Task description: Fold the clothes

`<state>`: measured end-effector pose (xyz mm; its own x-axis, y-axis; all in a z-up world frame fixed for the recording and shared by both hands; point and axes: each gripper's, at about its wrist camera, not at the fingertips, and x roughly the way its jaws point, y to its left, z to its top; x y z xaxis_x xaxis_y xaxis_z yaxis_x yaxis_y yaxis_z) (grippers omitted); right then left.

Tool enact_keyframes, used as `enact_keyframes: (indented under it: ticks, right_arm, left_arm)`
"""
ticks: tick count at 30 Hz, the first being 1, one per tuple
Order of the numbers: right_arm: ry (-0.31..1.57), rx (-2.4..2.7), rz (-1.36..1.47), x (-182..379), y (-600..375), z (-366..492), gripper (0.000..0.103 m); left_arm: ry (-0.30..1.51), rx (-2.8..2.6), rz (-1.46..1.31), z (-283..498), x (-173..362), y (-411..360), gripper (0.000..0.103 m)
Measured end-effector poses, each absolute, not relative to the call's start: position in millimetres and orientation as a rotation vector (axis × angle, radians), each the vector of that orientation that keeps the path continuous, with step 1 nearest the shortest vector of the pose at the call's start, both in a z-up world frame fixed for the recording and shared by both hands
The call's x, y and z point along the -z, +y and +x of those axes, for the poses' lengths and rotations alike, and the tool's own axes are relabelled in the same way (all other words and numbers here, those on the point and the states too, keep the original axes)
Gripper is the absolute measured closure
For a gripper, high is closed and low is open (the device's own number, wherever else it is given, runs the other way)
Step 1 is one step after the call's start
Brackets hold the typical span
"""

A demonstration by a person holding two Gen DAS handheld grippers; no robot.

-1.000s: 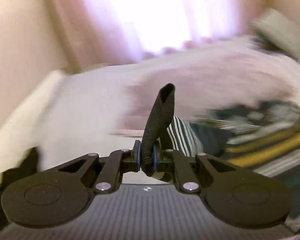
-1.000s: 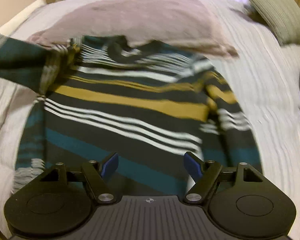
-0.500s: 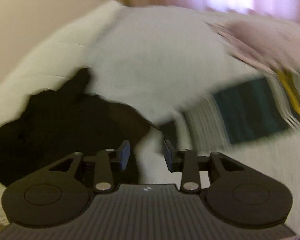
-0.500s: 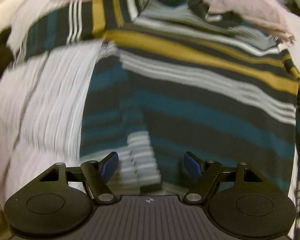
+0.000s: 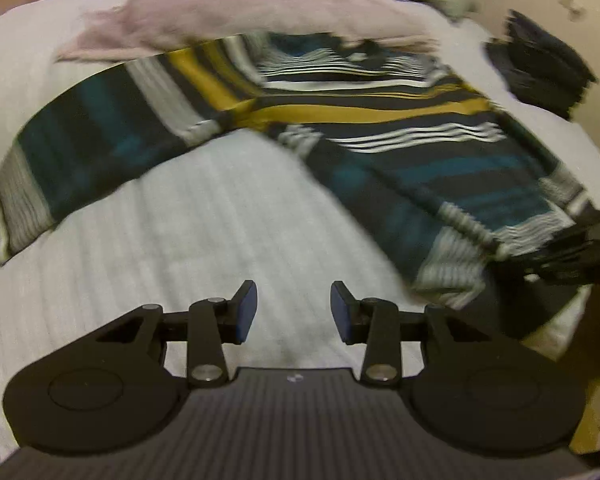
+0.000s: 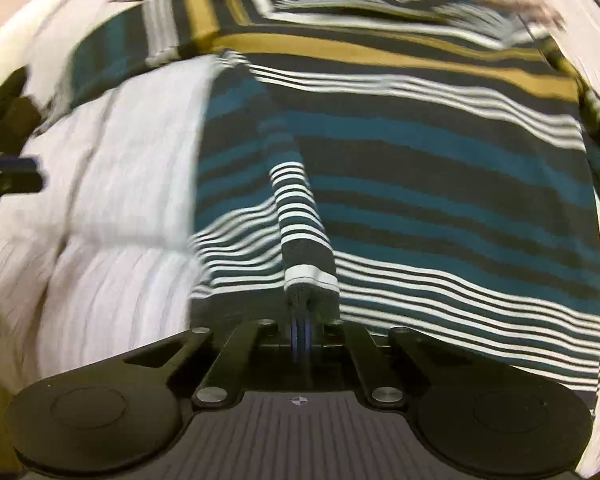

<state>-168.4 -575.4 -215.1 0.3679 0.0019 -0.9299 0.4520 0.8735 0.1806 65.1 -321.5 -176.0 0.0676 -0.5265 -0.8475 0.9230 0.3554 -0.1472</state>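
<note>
- White ribbed bedspread (image 5: 204, 220) fills the lower and middle part of my left view, with a pale pink blanket (image 5: 240, 12) bunched across the top of the frame.
- A striped sweater (image 5: 400, 120) in teal, black, white and mustard lies spread on the bedspread, its body reaching from upper centre to the right edge of the left view.
- One sleeve (image 5: 80, 148) stretches out toward the left edge of that view, lying flat on the bedspread.
- A dark pile of clothes (image 5: 540, 68) sits in the upper right of the left view, apart from the sweater; it is too blurred to tell what it is.
- My left gripper (image 5: 293, 312) hangs over bare bedspread at lower centre, fingers spread wide with nothing between them.
- In my right view the sweater (image 6: 420, 152) covers most of the frame, and the bedspread (image 6: 112, 200) shows at the left.
- My right gripper (image 6: 302, 330) is pinched tight on the striped cuff (image 6: 308, 268) at lower centre of its view, with the blue pads pressed together just below the fabric edge.
- The cuff runs up from the jaws over the body of the sweater.
</note>
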Motion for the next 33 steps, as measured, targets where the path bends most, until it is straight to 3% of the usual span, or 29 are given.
enact_keyframes:
  ticks: [9,12,17,18,19,20,26,33]
  right_arm:
    - [1.011,-0.146,0.483,160,-471,-107,0.101]
    - [1.039,-0.258,0.458,182,-421,-65,0.101]
    - [1.065,-0.228,0.394,212,-380,-45,0.099]
    - [1.070,-0.197,0.444,217,-384,-51,0.076]
    - [1.077,-0.141,0.474,220,-391,-64,0.032]
    - [1.084,-0.083,0.502,223,-398,-78,0.020]
    - [1.046,0.323,0.594,218,-486,-196,0.019]
    - [1.028,0.762,0.725,228,-623,-353,0.019]
  left_arm:
    - [0.921,0.918,0.447,79,119,-246,0.067]
    - [0.920,0.820,0.432,99,109,-208,0.061]
    - [1.006,0.854,0.454,121,138,-199,0.061]
    - [1.018,0.892,0.465,119,146,-204,0.061]
    - [1.035,0.929,0.466,116,152,-209,0.061]
    - [1.060,0.968,0.462,111,160,-215,0.061]
    - [1.252,1.168,0.427,64,225,-262,0.061]
    - [1.374,1.166,0.427,25,257,-302,0.058]
